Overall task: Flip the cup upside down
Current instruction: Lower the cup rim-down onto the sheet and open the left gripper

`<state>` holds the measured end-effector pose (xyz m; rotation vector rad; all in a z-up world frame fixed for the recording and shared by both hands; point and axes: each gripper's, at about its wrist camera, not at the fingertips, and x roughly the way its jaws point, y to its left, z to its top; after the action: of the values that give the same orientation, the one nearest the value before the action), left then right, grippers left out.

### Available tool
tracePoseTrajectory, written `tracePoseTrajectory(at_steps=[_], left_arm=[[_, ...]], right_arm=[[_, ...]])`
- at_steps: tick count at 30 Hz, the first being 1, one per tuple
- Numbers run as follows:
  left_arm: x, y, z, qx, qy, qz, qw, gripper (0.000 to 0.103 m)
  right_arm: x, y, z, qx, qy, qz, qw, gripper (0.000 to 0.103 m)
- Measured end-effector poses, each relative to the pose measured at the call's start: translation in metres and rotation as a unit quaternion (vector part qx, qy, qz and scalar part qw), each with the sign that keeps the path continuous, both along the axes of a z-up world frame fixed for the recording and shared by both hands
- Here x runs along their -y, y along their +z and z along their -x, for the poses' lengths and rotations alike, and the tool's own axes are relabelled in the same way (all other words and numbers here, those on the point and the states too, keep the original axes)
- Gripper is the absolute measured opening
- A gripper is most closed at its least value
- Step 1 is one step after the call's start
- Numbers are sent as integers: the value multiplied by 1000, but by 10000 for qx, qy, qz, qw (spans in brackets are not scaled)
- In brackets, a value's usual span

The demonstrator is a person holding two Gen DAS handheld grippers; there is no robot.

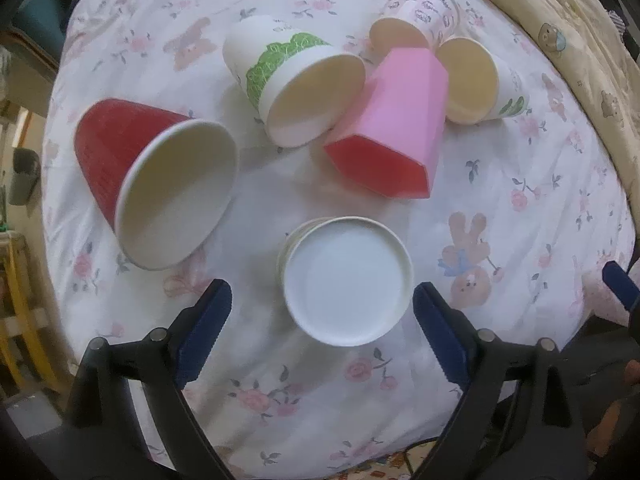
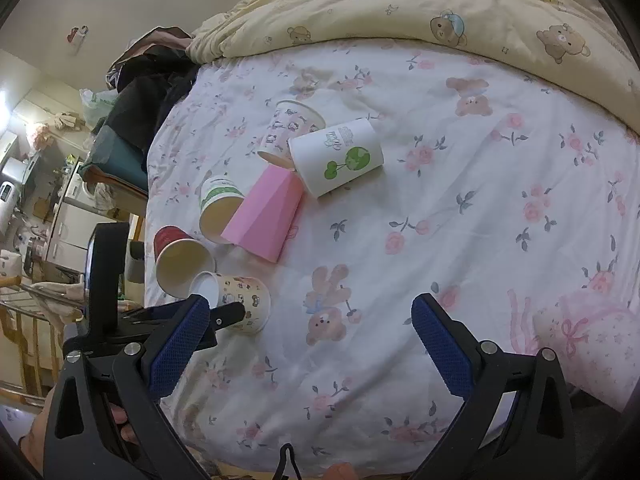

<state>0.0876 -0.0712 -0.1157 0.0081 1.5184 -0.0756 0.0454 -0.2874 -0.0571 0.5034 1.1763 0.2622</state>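
Observation:
Several cups lie on a floral bed sheet. A small patterned paper cup stands upside down, its white base facing my left wrist camera; it also shows in the right wrist view. My left gripper is open, its blue pads either side of this cup and apart from it. A red cup, a green-print cup, a pink faceted cup and two more paper cups lie on their sides behind. My right gripper is open and empty over bare sheet.
A yellow bear-print duvet is bunched along the far edge of the bed. A pink pillow lies at the right. The bed edge, dark clothes and room furniture lie to the left. My left gripper's tip shows beside the patterned cup.

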Motion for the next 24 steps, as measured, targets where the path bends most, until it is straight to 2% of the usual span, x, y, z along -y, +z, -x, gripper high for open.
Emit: tracePoseTrajectory(at_steps=[5,14,18,24], left_arm=[[-5,14,-2,240,21,42,9997,90],[-29,73,19,1012,176,296,9943,90],[-51,108,40,1691,231,439,9844,90],[-82,132,85,2538,587,206,9652,90]], right_arm=[[-2,2,0,77,21,8,10000,103],[-14,19,6,589,188,180,9979,103],[-19,26,13,788,258,237,9963,103],[-38,45,31,1307,498,610,9883,103]])
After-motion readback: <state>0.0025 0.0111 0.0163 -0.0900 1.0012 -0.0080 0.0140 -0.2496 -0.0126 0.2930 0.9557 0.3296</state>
